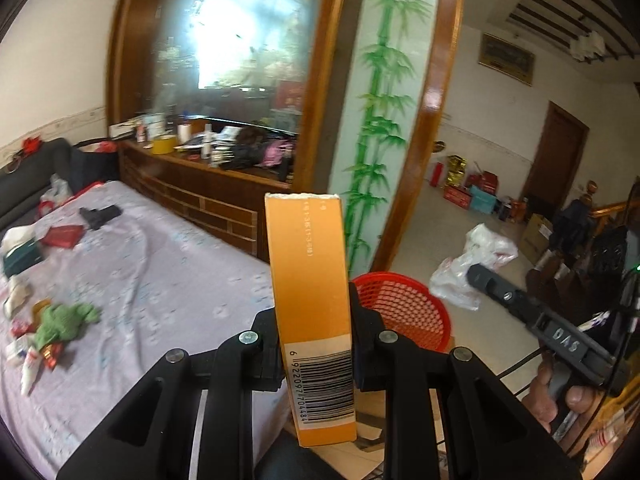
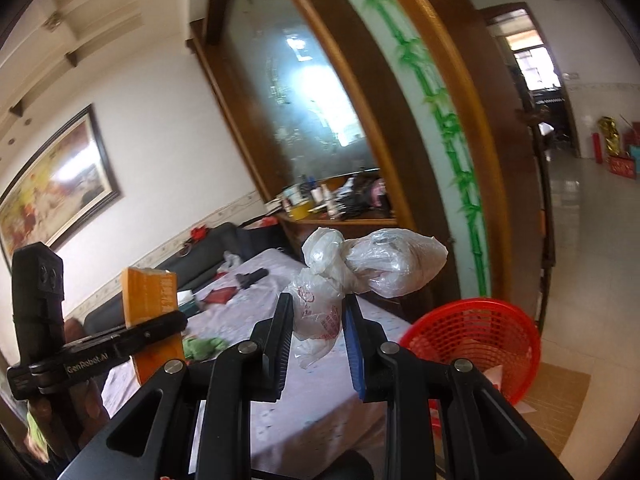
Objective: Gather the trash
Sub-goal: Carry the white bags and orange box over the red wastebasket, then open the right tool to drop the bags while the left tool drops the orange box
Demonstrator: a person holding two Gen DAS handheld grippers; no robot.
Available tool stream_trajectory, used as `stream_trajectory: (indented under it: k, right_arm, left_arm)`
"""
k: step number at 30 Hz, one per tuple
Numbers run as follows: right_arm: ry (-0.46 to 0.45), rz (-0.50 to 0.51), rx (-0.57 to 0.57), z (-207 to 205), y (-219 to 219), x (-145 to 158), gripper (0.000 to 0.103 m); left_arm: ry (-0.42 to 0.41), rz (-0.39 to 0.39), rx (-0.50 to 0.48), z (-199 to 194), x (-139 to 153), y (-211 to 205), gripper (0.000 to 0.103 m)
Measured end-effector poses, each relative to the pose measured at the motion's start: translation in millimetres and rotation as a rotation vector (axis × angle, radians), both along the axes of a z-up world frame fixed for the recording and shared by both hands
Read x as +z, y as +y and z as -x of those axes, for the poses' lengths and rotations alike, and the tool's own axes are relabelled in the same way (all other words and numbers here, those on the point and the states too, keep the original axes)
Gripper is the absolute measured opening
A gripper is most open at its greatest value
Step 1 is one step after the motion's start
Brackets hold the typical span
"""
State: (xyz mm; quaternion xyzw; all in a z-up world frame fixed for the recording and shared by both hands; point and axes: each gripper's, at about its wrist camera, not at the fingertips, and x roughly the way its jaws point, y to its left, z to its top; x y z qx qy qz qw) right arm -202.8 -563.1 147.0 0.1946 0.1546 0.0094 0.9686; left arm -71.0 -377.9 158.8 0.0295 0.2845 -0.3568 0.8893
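Left wrist view: bed with lilac sheet (image 1: 160,264) fills the left half of frame, littered with a green plush toy (image 1: 64,320), a red packet (image 1: 62,236), a dark item (image 1: 100,214) and white wrappers at lower left. Wooden cabinet (image 1: 208,196) cluttered on top, upper centre. White plastic bags on the floor (image 1: 476,268), right of centre. Red mesh basket (image 1: 404,308) sits just behind the fingers, centre-right, partly hidden by them.

Left gripper (image 1: 314,344) is clamped on an orange carton (image 1: 310,300), upright, barcode end low, torn end up, dead centre between the jaws.

Right wrist view: right gripper (image 2: 316,328) is pinched narrow on a knotted clear plastic bag (image 2: 360,268); the knot and bulge stick out above the fingertips. Basket (image 2: 476,332) lower right, apart from the bag. Carton (image 2: 150,304) at left.
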Motion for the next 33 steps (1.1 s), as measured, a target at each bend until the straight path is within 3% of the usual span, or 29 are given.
stream_trajectory:
  k: [7, 12, 22, 28, 33]
  right_arm:
    - [0.038, -0.051, -0.068, -5, -36, -18, 0.026]
    - [0.071, -0.066, -0.113, -8, -58, -28, 0.026]
    - [0.157, -0.049, -0.222, -17, -91, -47, 0.026]
    - [0.230, -0.092, -0.253, -25, -109, -74, 0.026]
    - [0.246, -0.090, -0.265, -28, -115, -76, 0.026]
  left_arm:
    - [0.030, 0.009, -0.153, -15, -17, -56, 0.023]
    - [0.113, 0.000, -0.224, -33, -41, -96, 0.023]
    - [0.226, -0.030, -0.300, -57, -89, -157, 0.023]
    - [0.296, -0.052, -0.321, -69, -121, -171, 0.023]
    - [0.341, -0.047, -0.324, -76, -134, -179, 0.022]
